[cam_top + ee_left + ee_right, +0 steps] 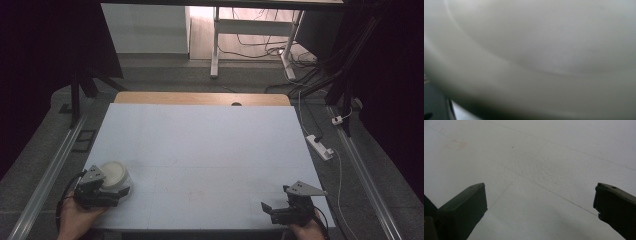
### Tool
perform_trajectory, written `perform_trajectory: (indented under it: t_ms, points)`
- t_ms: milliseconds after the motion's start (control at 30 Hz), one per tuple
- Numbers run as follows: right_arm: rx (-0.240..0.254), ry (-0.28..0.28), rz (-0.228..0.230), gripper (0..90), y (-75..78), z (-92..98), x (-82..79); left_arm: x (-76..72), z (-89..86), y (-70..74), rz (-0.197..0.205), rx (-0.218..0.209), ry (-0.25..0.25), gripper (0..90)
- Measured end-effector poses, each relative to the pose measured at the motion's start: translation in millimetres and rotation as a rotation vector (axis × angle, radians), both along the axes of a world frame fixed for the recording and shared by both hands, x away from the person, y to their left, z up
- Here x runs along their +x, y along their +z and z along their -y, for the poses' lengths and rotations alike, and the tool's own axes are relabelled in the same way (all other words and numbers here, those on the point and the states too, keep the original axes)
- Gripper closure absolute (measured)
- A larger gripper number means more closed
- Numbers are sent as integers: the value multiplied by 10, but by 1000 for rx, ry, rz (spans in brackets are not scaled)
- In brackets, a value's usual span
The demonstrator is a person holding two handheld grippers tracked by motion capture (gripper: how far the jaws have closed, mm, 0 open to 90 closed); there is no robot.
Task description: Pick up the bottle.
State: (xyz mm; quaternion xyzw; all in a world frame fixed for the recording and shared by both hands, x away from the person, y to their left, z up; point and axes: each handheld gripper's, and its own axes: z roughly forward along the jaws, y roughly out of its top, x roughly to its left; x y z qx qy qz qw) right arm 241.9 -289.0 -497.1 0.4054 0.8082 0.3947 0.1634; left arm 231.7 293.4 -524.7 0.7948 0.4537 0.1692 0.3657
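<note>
White bowl [116, 174] at near-left bench [200, 145] corner, left claw [111, 192] against it (grip can't tell); right claw [540, 205] spread, idle; move seems barely begun

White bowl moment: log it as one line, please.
left gripper at white bowl, grip unclear | right gripper open, nothing held | table

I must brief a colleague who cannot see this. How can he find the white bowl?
Start at the pale table and go to its near left corner. There the left hand-held gripper meets a round white bowl, the only dish on it.
</note>
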Motion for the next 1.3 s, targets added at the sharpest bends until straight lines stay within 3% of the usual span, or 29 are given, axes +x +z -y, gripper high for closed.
perform_trajectory:
  t_ms: [333, 733, 1300]
  points:
    - [3, -1, -1, 0, -1, 2, 3, -6, 12, 87, 6, -27, -20, 74]
    - [4, -2, -1, 0, -2, 4, 5, 48, 129, 279, 45, -32, -65, 75]
    - [3, 0, -1, 0, -2, 3, 4, 278, 562, 548, 68, -38, -206, 75]
